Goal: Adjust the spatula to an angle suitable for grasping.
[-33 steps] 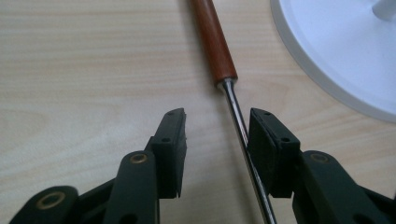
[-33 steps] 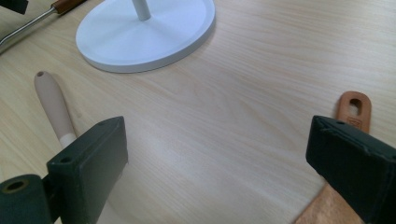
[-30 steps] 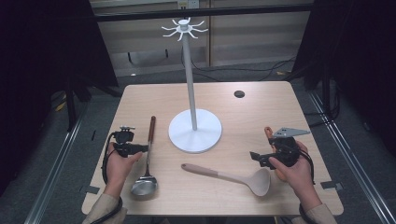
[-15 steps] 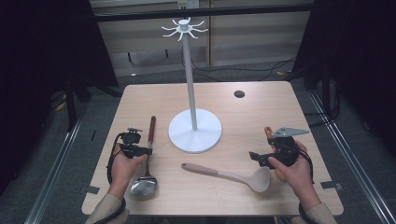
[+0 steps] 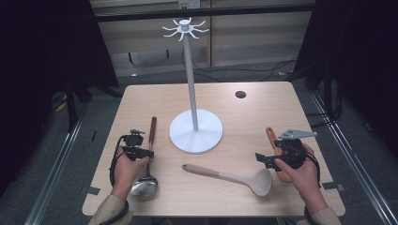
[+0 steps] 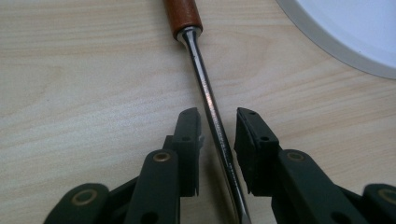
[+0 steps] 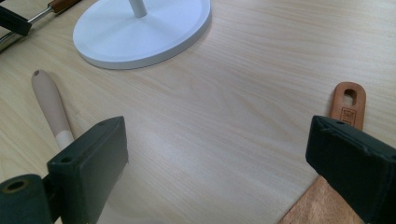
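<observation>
At table's left edge, left gripper (image 6: 217, 140) has just been closing w/ the ladle (image 5: 146, 161) shaft between its jaws, pads not yet pressing. Risk: thin polished shaft rolls or slips out, off-centre. Right gripper (image 7: 219, 163) rests spread wide, nothing between.

Even light from above falls on the pale worktop (image 5: 263, 112), while the room around it sinks into near black. Shadows under the white stand (image 5: 195, 136) are short and soft. In the left gripper view, the ladle's steel shaft (image 6: 212, 109) carries a thin bright glare line, and the close black tool (image 6: 218, 140) looks slightly soft.
</observation>
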`<state>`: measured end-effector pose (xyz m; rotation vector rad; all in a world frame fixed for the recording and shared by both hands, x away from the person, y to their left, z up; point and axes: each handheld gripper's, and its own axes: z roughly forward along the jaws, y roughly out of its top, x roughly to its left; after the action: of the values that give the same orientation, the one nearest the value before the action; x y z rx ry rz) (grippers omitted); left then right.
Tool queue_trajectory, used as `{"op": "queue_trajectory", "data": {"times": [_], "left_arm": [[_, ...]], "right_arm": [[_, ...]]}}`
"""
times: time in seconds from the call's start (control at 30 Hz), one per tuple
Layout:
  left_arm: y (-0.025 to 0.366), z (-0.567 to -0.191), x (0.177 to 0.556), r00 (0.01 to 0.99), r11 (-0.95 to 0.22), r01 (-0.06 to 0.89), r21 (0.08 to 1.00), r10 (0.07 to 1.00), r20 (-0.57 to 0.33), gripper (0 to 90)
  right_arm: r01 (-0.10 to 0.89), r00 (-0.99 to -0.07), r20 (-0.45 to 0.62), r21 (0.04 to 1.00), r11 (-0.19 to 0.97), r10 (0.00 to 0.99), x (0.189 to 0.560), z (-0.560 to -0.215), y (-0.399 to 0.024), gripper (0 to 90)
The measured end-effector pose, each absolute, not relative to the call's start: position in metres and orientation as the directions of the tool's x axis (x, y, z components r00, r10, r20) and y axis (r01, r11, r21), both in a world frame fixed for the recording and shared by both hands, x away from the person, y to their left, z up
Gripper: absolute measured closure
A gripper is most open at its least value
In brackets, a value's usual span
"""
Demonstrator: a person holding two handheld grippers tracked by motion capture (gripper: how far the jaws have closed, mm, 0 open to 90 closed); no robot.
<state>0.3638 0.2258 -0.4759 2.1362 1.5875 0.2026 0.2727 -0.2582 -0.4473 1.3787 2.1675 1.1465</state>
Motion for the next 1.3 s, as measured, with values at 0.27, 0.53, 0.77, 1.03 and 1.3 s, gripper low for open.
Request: {"op": "queue_trajectory", "data": {"times": [0.27, 0.53, 0.77, 1.03, 1.3], "left_arm": [[0.229, -0.479, 0.362, 0.312, -0.203, 0.856, 0.475, 0.936, -0.163, 74.9], [0.227, -0.480, 0.361, 0.295, -0.189, 0.858, 0.478, 0.942, -0.158, 77.2], [0.225, -0.478, 0.364, 0.266, -0.170, 0.877, 0.450, 0.951, -0.159, 79.7], [0.228, -0.479, 0.366, 0.255, -0.151, 0.877, 0.456, 0.951, -0.176, 84.4], [0.234, -0.475, 0.367, 0.249, -0.124, 0.872, 0.473, 0.945, -0.211, 84.8]], "right_arm": [[0.604, -0.488, 0.142, 0.767, 0.216, 0.861, 0.277, -0.448, -0.254, 5.4], [0.600, -0.499, 0.139, 0.768, 0.224, 0.855, 0.282, -0.448, -0.250, 5.4], [0.603, -0.505, 0.138, 0.763, 0.233, 0.852, 0.283, -0.449, -0.248, 5.4], [0.601, -0.509, 0.139, 0.764, 0.235, 0.850, 0.283, -0.448, -0.247, 5.4], [0.601, -0.511, 0.142, 0.764, 0.234, 0.848, 0.283, -0.448, -0.246, 5.4]]}}
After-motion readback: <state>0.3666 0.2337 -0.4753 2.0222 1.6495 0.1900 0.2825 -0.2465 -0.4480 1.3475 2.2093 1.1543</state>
